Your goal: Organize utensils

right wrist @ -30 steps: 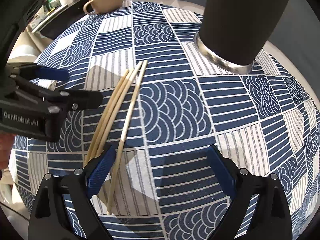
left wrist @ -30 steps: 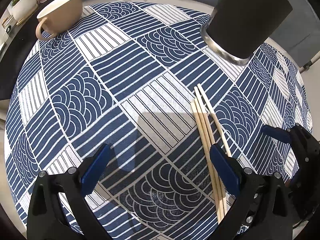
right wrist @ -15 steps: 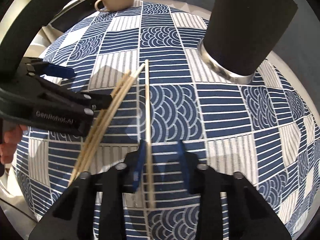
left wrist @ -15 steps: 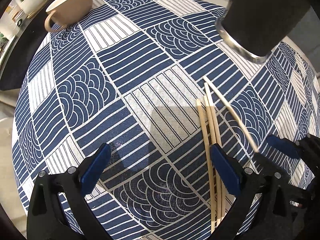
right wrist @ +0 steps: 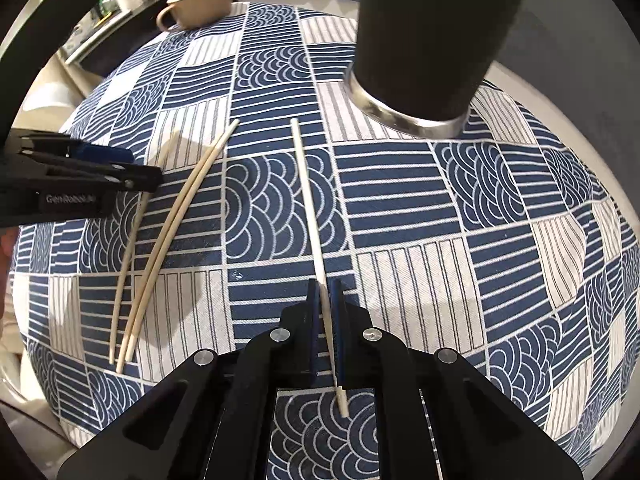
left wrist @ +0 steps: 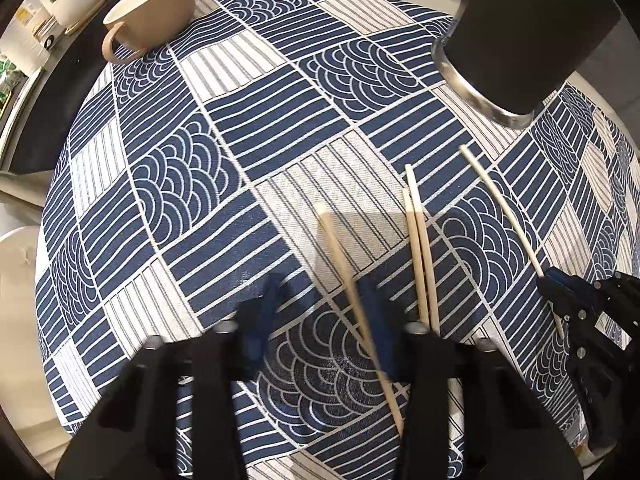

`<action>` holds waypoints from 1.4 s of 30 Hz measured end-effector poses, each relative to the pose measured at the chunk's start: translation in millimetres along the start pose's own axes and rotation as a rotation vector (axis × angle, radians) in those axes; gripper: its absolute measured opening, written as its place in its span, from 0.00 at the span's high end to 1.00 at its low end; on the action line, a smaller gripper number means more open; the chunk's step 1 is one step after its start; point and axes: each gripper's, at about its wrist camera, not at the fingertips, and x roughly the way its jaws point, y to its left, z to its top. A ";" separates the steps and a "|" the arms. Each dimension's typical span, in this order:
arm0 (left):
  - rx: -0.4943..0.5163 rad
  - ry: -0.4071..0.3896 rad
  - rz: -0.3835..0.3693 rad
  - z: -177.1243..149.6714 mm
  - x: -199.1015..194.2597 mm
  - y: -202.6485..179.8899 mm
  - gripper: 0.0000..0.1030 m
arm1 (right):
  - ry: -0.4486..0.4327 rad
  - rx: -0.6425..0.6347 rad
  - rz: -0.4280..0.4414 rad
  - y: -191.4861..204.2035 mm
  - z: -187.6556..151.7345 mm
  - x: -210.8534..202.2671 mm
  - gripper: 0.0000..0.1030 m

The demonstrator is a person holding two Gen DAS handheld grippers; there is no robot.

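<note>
Right now one wooden chopstick [right wrist: 316, 248] is pinched in the right gripper [right wrist: 325, 300], whose blue pads are pressed tight against it on both sides; its thin tip points toward the tall black holder [right wrist: 432, 36] at the far side of the cloth, and its butt end pokes out behind the pads. Over on the left, the left gripper [left wrist: 320, 320] is closing its jaws, with a second chopstick [left wrist: 352, 292] running slantwise between them, hard against the right-hand pad; the blur hides whether the other pad touches it. Two more chopsticks [left wrist: 420, 256] lie side by side, touching, on the blue-and-white patterned tablecloth [left wrist: 192, 184], between the two grippers. Beyond them, a tan cup [left wrist: 152, 12] sits at the cloth's far left edge, well apart from the holder.
</note>
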 end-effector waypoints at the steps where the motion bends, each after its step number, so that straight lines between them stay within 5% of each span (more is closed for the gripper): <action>1: -0.009 0.005 -0.003 0.2 -2.0 5.1 0.80 | 0.001 0.004 0.000 -0.7 -0.6 -0.4 0.95; 5: -0.052 0.035 -0.039 5.0 -2.7 20.3 0.93 | 0.007 0.011 -0.007 -4.0 -0.1 0.0 0.95; 21: -0.105 0.093 -0.161 30.7 -6.3 57.2 0.95 | -0.105 0.129 0.091 -32.2 -2.8 -26.0 0.95; 33: -0.109 -0.020 -0.215 63.9 -74.9 72.6 0.95 | -0.248 0.273 0.202 -64.3 -24.9 -56.6 0.95; 42: -0.072 -0.111 -0.229 81.1 -105.4 34.8 0.96 | -0.320 0.368 0.202 -94.4 -37.8 -73.1 0.96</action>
